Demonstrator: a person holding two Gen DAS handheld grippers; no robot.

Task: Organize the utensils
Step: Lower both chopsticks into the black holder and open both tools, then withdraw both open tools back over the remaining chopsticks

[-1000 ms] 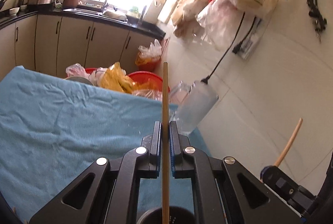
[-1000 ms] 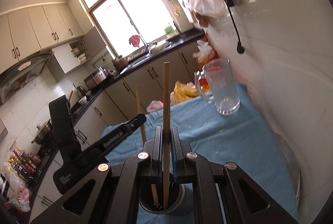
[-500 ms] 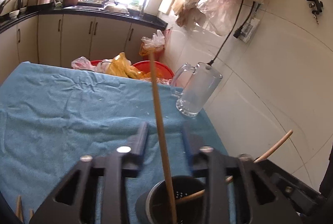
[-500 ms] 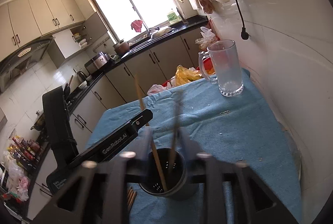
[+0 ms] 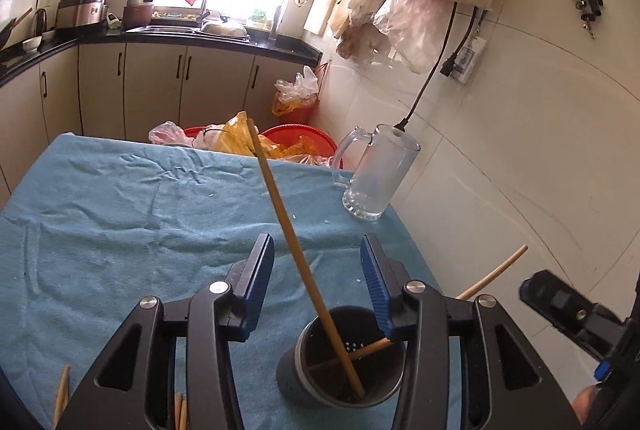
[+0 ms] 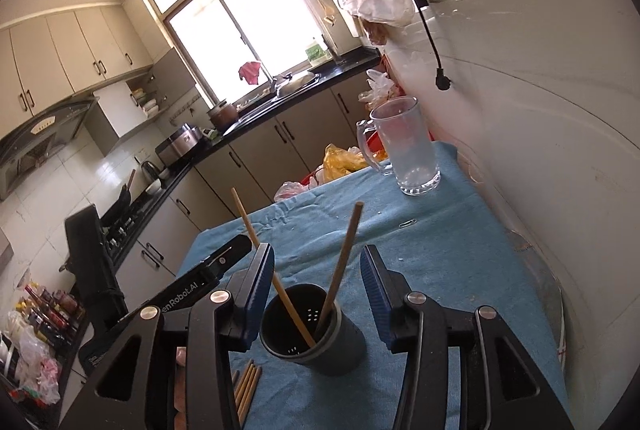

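Chopsticks (image 6: pixel 340 262) lean in holder (image 6: pixel 316 334) below fingers, both pairs wide, empty. Drop step looks complete; next: reach loose chopsticks (image 6: pixel 246 386) on table (image 6: pixel 440 250) lower left.

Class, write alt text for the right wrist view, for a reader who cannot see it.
The open right gripper hovers over a dark round utensil holder on a blue towel-covered table, with two wooden chopsticks leaning inside it. More loose chopsticks lie beside the holder, and an empty clear glass mug stands at the table's far end.
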